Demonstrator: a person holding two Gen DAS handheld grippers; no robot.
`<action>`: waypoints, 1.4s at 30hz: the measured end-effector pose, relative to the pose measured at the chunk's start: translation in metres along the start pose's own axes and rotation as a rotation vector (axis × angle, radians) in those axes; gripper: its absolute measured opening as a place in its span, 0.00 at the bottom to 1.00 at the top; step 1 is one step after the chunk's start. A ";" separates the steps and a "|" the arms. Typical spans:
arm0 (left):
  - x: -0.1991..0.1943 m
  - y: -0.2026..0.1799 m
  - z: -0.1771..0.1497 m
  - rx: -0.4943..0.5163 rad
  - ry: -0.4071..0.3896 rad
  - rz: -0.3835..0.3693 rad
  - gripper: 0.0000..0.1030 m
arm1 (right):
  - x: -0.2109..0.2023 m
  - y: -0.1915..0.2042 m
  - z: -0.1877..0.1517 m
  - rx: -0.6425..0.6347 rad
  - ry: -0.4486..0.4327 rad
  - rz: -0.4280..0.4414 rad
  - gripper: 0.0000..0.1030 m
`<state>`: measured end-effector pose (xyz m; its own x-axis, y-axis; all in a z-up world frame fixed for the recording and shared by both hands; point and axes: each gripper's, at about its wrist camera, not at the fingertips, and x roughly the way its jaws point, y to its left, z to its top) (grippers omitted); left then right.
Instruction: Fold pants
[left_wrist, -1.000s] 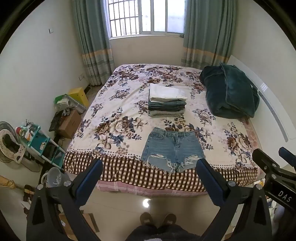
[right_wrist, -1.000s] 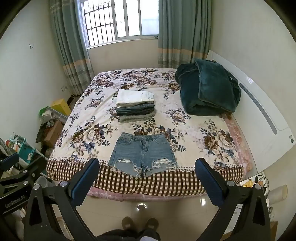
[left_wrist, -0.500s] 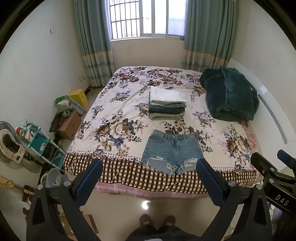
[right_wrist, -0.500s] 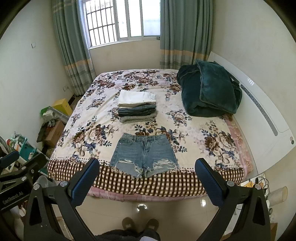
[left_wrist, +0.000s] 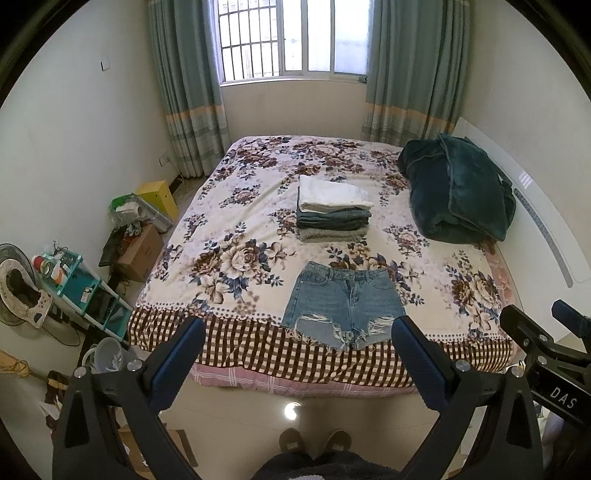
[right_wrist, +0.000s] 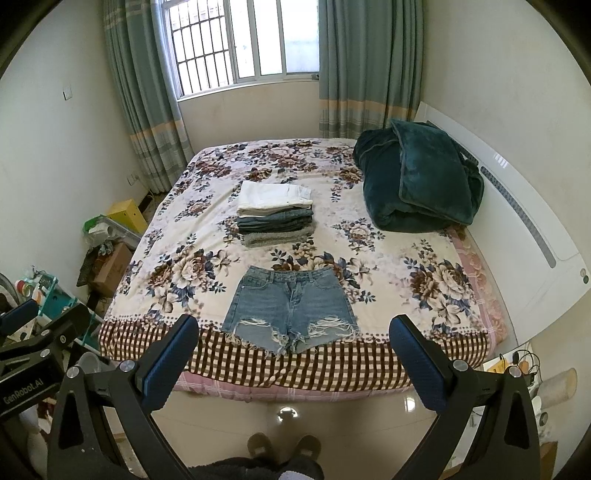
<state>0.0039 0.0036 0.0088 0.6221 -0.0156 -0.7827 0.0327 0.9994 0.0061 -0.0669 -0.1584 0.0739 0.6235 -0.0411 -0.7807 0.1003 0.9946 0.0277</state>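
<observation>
A pair of light blue denim shorts (left_wrist: 343, 302) with frayed hems lies flat at the near edge of the floral bed (left_wrist: 236, 236); it also shows in the right wrist view (right_wrist: 291, 310). My left gripper (left_wrist: 297, 341) is open and empty, held back from the bed over the floor. My right gripper (right_wrist: 293, 341) is open and empty too, at the same distance. The right gripper's body also shows in the left wrist view (left_wrist: 546, 350), at the right edge. Neither gripper touches the shorts.
A stack of folded clothes (left_wrist: 332, 210) with a white piece on top sits mid-bed behind the shorts. A dark green blanket (left_wrist: 458, 192) is heaped at the right by the white headboard (left_wrist: 535, 221). Boxes, a teal shelf (left_wrist: 81, 291) and clutter line the floor left of the bed.
Both views have drawn slightly back and tilted up, so the bed sits a little lower and farther. The shorts and both open grippers are as before.
</observation>
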 end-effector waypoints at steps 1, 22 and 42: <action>0.000 0.000 0.001 0.001 -0.001 0.000 1.00 | 0.000 0.000 0.000 0.000 -0.001 -0.001 1.00; -0.008 0.000 0.007 0.003 -0.013 0.002 1.00 | -0.020 0.011 0.011 0.003 -0.011 0.007 1.00; -0.014 0.001 0.010 0.001 -0.014 -0.003 1.00 | -0.021 0.012 0.009 0.007 -0.010 0.012 1.00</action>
<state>0.0030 0.0042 0.0257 0.6325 -0.0194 -0.7743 0.0355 0.9994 0.0040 -0.0724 -0.1460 0.0963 0.6323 -0.0306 -0.7741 0.0985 0.9943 0.0411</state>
